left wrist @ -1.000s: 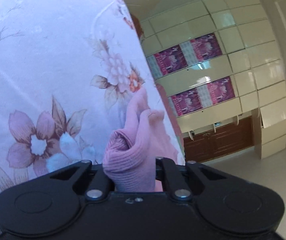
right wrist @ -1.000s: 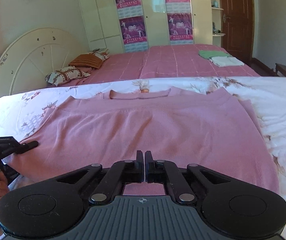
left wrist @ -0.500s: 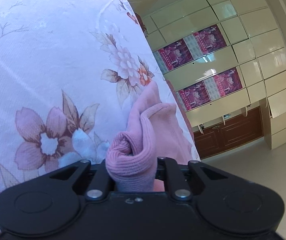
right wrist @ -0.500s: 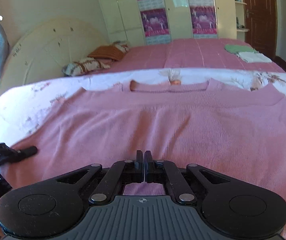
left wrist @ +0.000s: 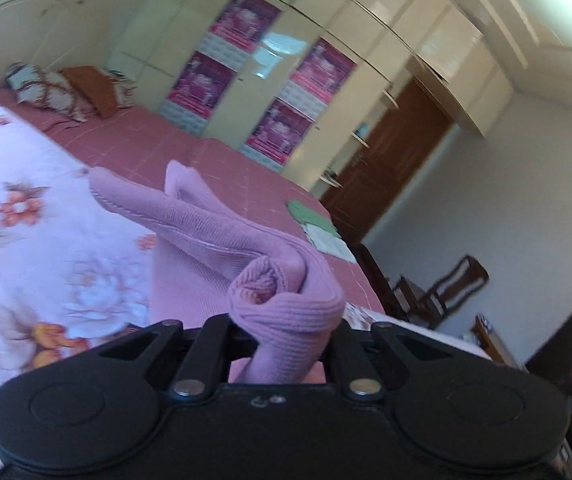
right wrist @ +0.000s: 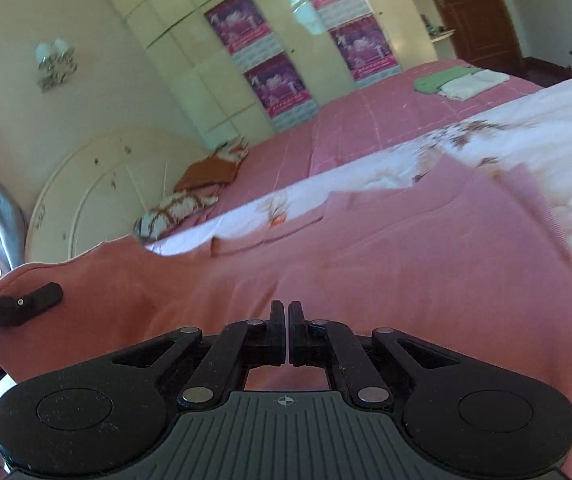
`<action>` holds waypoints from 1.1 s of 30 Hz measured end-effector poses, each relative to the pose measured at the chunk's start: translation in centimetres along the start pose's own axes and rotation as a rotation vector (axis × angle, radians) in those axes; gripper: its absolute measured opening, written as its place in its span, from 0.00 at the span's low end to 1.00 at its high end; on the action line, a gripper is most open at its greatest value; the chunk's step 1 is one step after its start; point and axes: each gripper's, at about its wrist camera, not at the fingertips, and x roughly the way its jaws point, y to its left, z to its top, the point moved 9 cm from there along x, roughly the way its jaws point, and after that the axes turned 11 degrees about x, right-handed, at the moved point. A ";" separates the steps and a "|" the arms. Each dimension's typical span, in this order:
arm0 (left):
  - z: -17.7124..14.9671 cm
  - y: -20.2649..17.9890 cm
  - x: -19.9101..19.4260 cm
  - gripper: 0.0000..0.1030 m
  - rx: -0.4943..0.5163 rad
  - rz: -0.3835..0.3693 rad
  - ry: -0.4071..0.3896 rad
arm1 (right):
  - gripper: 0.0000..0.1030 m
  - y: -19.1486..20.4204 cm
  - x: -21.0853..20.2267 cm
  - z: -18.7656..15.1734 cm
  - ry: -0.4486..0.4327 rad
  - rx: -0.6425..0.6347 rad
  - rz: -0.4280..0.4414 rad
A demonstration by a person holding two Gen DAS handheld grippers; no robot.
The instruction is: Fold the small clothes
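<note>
A soft, limp pink sweater [right wrist: 386, 264] lies on a floral bedsheet [left wrist: 25, 240]. The left gripper [left wrist: 281, 336] pinches its bunched cuff or corner; the right gripper [right wrist: 288, 334], pressed together, probably clamps the hem. Hold by the edges.

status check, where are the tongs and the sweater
Left tongs shut on bunched pink sweater corner. Right tongs shut on its hem. Nothing in the way.

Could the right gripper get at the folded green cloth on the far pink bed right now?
Probably not: the right gripper is shut on the pink knitted sweater, and the folded green cloth lies far across the pink bed.
</note>
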 end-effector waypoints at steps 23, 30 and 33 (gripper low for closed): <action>-6.6 -1.8 5.9 0.67 0.235 0.232 0.248 | 0.66 -10.1 -13.1 5.5 0.006 0.199 0.045; -9.1 0.8 6.3 0.72 0.120 0.200 0.281 | 0.57 -7.0 -9.4 4.9 0.097 0.096 0.046; -9.4 0.8 6.2 0.73 0.118 0.194 0.278 | 0.57 -7.3 -6.7 4.2 0.160 0.064 -0.020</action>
